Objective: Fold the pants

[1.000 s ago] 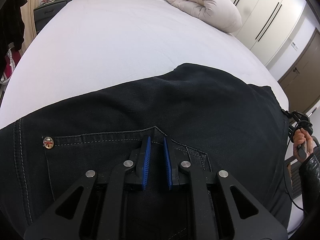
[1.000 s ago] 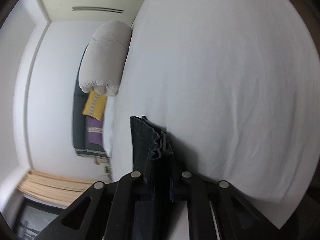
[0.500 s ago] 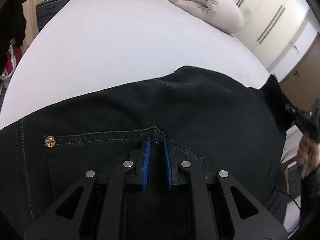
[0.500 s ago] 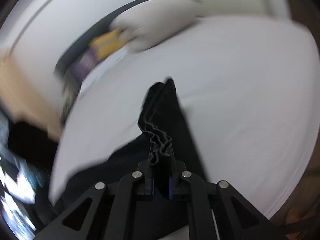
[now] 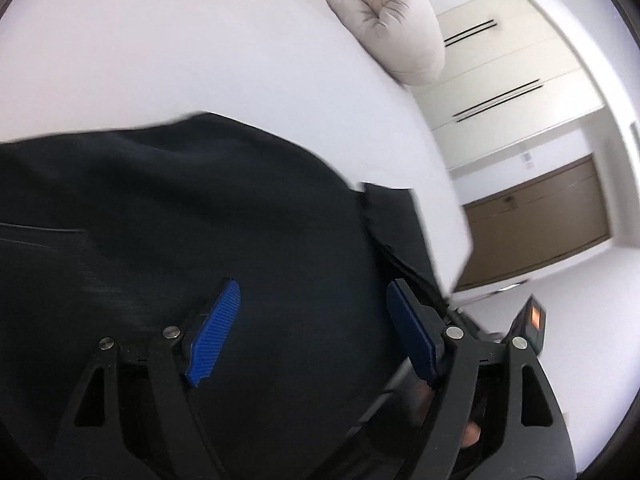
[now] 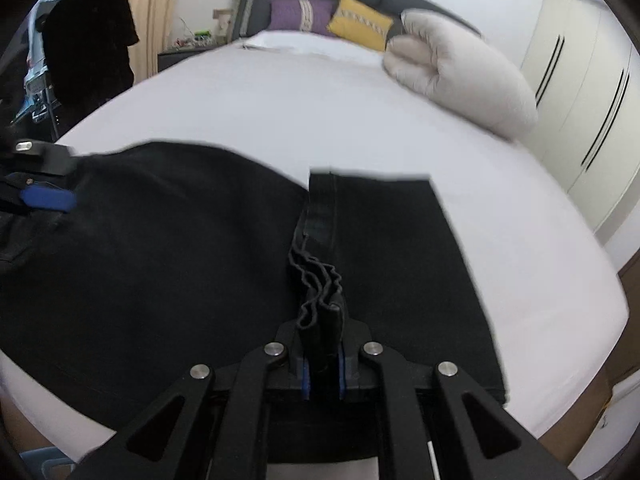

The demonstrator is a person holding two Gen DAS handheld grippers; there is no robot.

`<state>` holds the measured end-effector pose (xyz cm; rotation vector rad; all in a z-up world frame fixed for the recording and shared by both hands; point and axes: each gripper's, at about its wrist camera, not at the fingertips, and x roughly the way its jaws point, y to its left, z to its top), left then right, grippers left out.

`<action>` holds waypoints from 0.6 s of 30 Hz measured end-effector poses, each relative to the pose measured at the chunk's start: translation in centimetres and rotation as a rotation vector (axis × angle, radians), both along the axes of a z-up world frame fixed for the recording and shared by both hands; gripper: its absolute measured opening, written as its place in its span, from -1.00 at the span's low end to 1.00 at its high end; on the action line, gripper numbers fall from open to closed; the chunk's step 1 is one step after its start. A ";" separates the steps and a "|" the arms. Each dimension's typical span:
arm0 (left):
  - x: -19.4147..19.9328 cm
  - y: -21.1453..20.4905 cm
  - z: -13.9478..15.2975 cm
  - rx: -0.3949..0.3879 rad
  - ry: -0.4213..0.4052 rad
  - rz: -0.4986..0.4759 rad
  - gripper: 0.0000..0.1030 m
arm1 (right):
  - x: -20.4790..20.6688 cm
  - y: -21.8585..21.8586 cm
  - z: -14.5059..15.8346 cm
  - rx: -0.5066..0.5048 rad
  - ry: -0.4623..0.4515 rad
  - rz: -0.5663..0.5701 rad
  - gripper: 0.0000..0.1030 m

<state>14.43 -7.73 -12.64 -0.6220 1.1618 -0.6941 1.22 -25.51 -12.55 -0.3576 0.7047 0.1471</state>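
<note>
My right gripper [image 6: 322, 364] has its jaws clamped on the bunched hems of the black pants [image 6: 168, 248], whose length runs away leftward across the bed [image 6: 280, 92]. My left gripper [image 5: 312, 320], jaws wide, hovers over the far waist end.

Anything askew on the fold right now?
Slightly: the leg ends folded over the pants lie slanted. The right gripper clamps a bunched, wavy hem. Left gripper is open.
</note>
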 end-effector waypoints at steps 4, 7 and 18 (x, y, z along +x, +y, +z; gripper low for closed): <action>0.8 -2.7 0.9 -0.078 0.032 -0.039 0.46 | -2.2 2.4 2.2 0.041 -0.060 0.038 -0.80; 1.5 -3.5 1.1 -0.124 0.068 -0.036 0.46 | -3.5 4.2 3.2 0.071 -0.073 0.064 -0.80; 3.2 -0.2 -0.4 -0.076 0.155 -0.043 -0.12 | -6.9 12.2 2.2 -0.027 -0.074 0.236 -0.80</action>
